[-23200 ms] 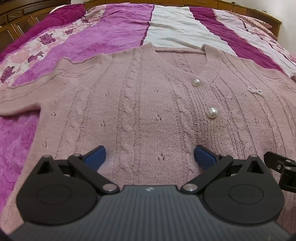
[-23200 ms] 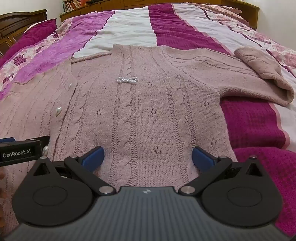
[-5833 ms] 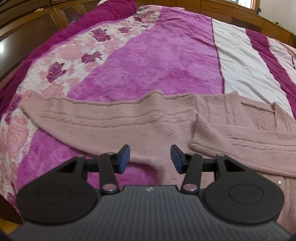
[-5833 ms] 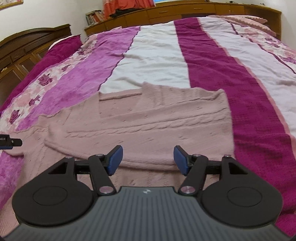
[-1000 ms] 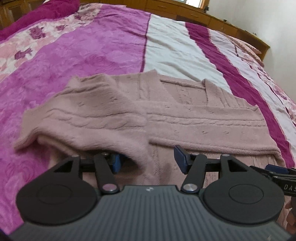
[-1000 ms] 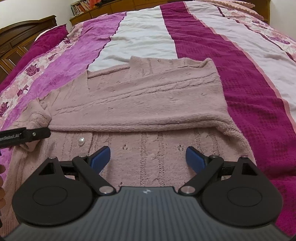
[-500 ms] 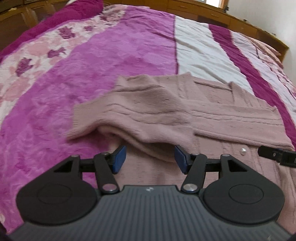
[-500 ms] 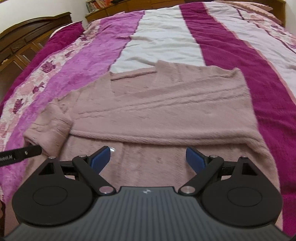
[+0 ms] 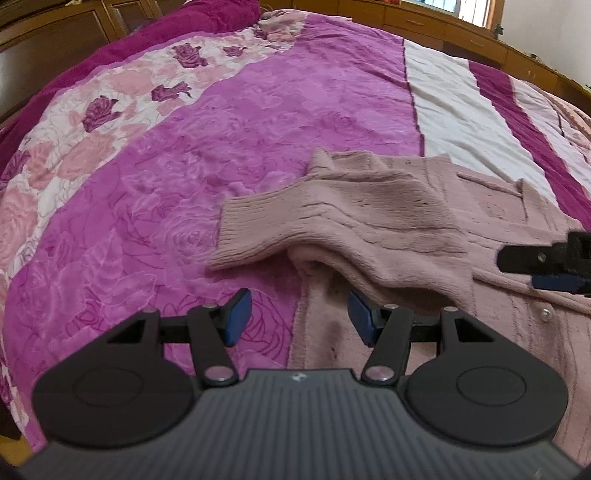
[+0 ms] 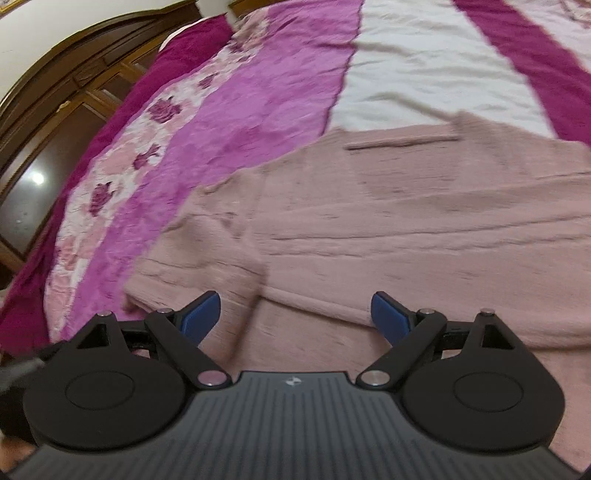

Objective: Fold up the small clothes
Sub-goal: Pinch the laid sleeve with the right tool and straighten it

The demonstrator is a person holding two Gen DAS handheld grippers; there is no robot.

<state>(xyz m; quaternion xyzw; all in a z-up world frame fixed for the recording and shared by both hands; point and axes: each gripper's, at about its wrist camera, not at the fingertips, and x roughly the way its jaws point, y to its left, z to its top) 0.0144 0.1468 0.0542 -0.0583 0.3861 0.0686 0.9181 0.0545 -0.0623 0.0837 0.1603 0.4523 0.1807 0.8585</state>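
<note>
A dusty pink knit cardigan (image 9: pixel 480 229) lies on the bed, both sleeves folded across its front. Its left sleeve (image 9: pixel 332 221) lies bunched, the ribbed cuff (image 9: pixel 240 236) hanging over the cardigan's left edge onto the bedspread. My left gripper (image 9: pixel 297 315) is open and empty, just short of the sleeve, over the cardigan's left edge. My right gripper (image 10: pixel 295 317) is open and empty, low over the cardigan (image 10: pixel 406 221) near the folded left sleeve (image 10: pixel 207 254). Its tip shows at the right of the left wrist view (image 9: pixel 546 258).
The bedspread (image 9: pixel 184 166) has magenta, floral, white and dark purple stripes. Dark wooden cabinets (image 10: pixel 55 122) stand along the bed's left side. A wooden headboard (image 9: pixel 461 29) runs along the far end.
My left gripper has let go of the sleeve and drawn back to the left. The sleeve now rests bunched on the cardigan. My right gripper has swung left toward the sleeve, low over the cardigan.
</note>
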